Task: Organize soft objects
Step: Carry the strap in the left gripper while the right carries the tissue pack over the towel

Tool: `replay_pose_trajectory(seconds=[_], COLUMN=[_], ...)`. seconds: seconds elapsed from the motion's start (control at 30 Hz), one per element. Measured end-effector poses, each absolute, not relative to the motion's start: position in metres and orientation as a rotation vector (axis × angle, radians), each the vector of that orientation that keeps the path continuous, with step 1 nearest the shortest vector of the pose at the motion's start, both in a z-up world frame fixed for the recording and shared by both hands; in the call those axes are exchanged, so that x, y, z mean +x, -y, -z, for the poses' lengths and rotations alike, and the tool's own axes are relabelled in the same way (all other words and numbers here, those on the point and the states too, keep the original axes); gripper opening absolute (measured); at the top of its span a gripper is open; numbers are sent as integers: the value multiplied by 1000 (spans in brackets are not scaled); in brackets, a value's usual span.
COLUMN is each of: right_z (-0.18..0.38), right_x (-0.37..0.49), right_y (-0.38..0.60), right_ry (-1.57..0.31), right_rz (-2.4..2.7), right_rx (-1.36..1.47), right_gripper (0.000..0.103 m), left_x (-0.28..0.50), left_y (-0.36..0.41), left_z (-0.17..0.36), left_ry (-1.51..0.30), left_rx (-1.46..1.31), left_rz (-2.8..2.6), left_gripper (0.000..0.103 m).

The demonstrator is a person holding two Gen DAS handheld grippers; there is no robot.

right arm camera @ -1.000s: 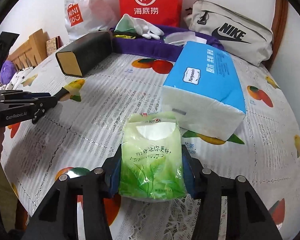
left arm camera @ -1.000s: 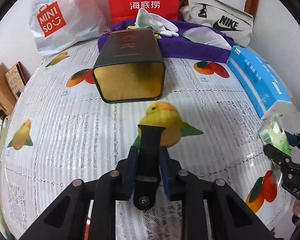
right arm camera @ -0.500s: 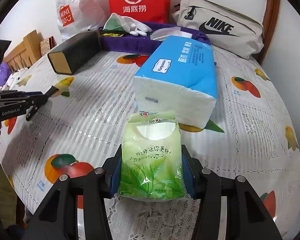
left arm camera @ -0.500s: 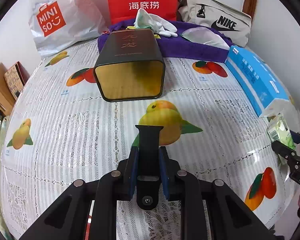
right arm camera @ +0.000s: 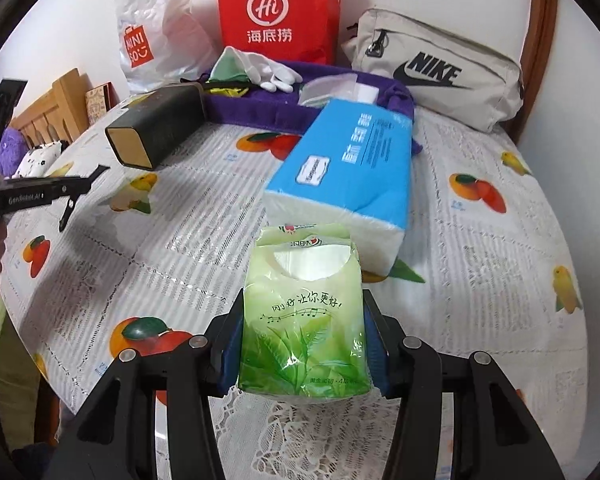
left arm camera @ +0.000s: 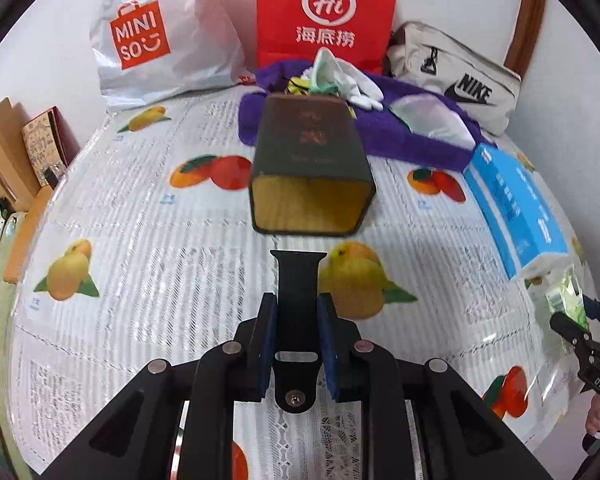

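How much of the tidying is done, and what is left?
Maybe done: white gloves and a clear packet already lie on the purple towel. In hand: the right tool grips a green tissue pack; the left tool pinches a black strap. Left: the blue tissue pack and the dark box sit on the fruit tablecloth.

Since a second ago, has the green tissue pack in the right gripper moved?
Yes. The green tissue pack, clamped in the right gripper, has moved right and forward, toward the blue tissue pack's white end, which it now overlaps.
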State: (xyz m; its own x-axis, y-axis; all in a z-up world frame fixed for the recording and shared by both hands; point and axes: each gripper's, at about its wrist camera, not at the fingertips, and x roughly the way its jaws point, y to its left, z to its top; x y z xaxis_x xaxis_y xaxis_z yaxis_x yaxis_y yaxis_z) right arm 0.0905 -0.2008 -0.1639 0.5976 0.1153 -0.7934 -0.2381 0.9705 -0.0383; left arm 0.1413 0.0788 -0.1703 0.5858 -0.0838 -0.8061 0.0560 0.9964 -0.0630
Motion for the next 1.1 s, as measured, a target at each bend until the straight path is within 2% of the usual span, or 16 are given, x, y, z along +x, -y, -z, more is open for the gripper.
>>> replay_pose_trajectory(seconds=[0.4, 1.1], right_z=[120, 89], right_x=[98, 206], right_y=[211, 219], right_ry=[-832, -814], right_rz=[-263, -202], right_rx=[-104, -72], right_gripper=[51, 51], left_x=[156, 228], left_y=[-96, -97], left_z=[135, 100], left_ry=[-880, -847], left_rx=[-41, -94], left_rz=[32, 67], left_gripper=[20, 20])
